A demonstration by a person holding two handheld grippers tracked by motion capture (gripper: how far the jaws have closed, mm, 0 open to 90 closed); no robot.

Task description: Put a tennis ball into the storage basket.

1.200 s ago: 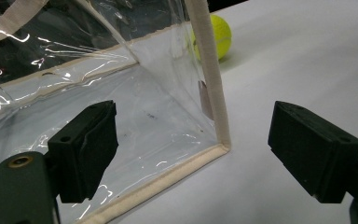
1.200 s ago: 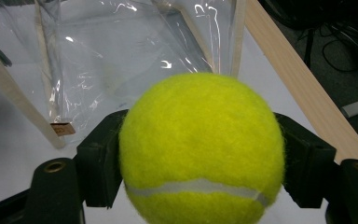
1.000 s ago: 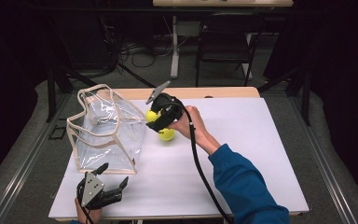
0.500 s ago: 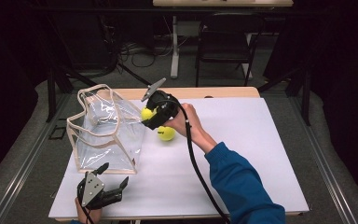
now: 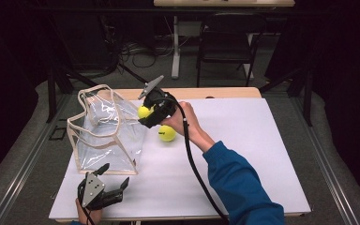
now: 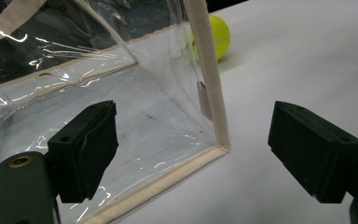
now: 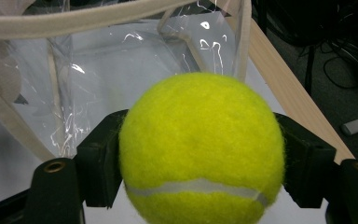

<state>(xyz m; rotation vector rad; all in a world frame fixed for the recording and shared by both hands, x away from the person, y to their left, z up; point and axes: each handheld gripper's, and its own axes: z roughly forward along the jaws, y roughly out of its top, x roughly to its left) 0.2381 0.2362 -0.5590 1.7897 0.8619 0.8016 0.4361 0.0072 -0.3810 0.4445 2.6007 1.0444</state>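
Our right tool [image 5: 146, 116] clamps 1 tennis ball [image 5: 143, 111] just beside the clear bag's [image 5: 108, 136] upper rim, the opening lying to its left, while our left tool [image 5: 114, 180], jaws apart, waits at the bag's near corner.

White desk [image 5: 262, 154] top, with a light wooden edge [image 5: 215, 93] showing along the far side. Grey carpeted floor around it. Behind the desk: a black chair [image 5: 225, 44], a white post [image 5: 175, 47] of a second table, loose black cables [image 5: 140, 51] on the floor. Dark metal struts [image 5: 56, 77] stand at far left. Background dim.
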